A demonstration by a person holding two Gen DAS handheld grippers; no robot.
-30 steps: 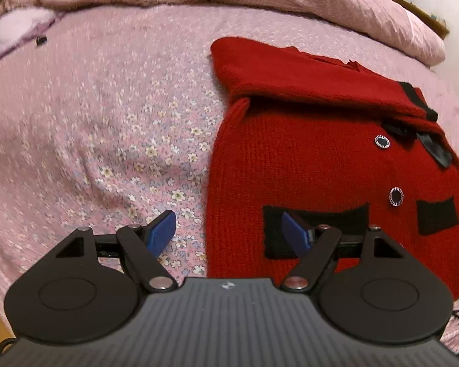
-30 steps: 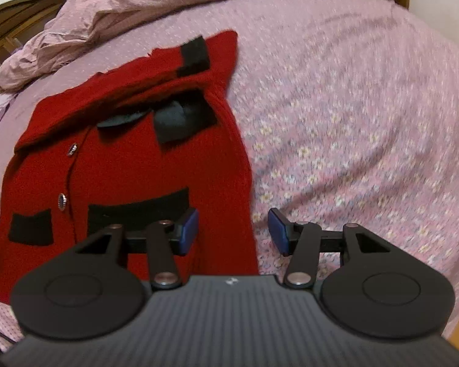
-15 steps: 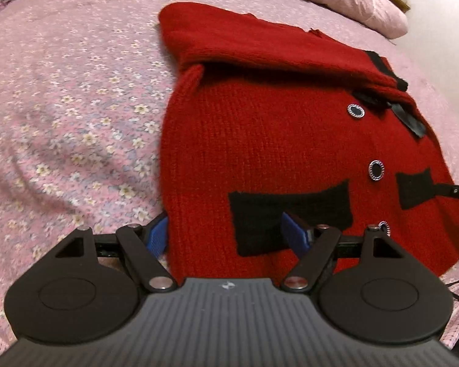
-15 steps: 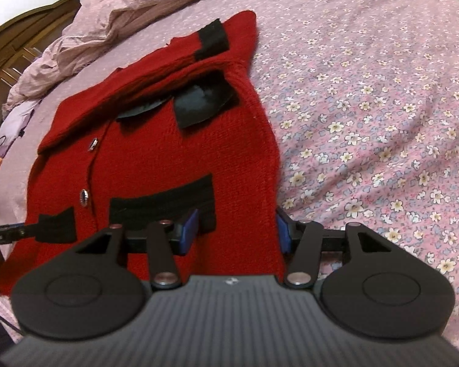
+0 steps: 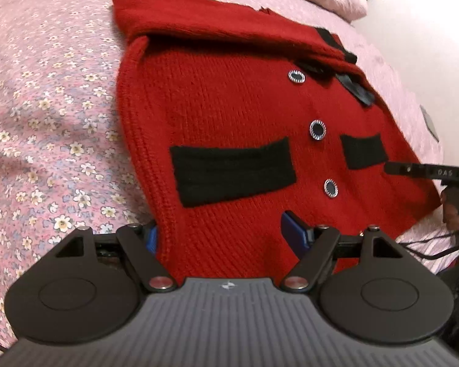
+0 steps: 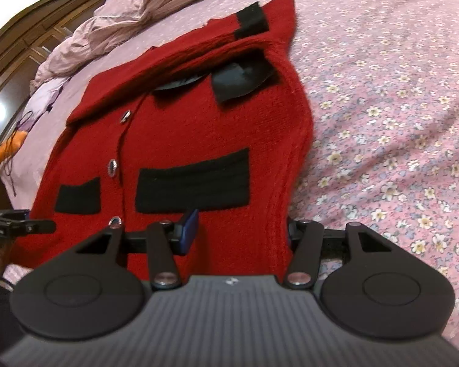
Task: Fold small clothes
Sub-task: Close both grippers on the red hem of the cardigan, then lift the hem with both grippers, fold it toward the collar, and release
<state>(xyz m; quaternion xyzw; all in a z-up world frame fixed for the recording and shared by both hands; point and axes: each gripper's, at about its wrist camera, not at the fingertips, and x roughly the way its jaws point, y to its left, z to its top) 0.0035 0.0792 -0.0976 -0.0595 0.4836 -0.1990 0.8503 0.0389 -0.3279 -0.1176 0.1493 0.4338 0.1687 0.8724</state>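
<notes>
Having closed in on the red cardigan (image 5: 229, 116) since a second ago, now straddling its near corners instead of hovering short of the hem. Left wrist view: left gripper (image 5: 226, 234) standing with jaws spread wide, one blue pad (image 5: 151, 238) sitting just outside the cardigan's ribbed side edge on the floral bedsheet (image 5: 46, 107), the other pad over the red knit below the black pocket band (image 5: 232, 172); pads not pressing the fabric, so gripping nothing. Lying flat on the bedsheet, the cardigan showing buttons (image 5: 317, 129) down its front and a sleeve folded across the top. Showing at the right edge, the other tool's tip over the second pocket band. Right wrist view: right gripper (image 6: 238, 232) standing with jaws parted about halfway, the cardigan's lower corner lying between them; one blue pad (image 6: 189, 229) resting over the knit below the pocket band, the other hidden behind the side edge, so contact there impossible to confirm; no clamping visible. Rumpled pink duvet (image 6: 131, 6) lying beyond the cardigan, wooden furniture (image 6: 30, 39) standing at the upper left.
</notes>
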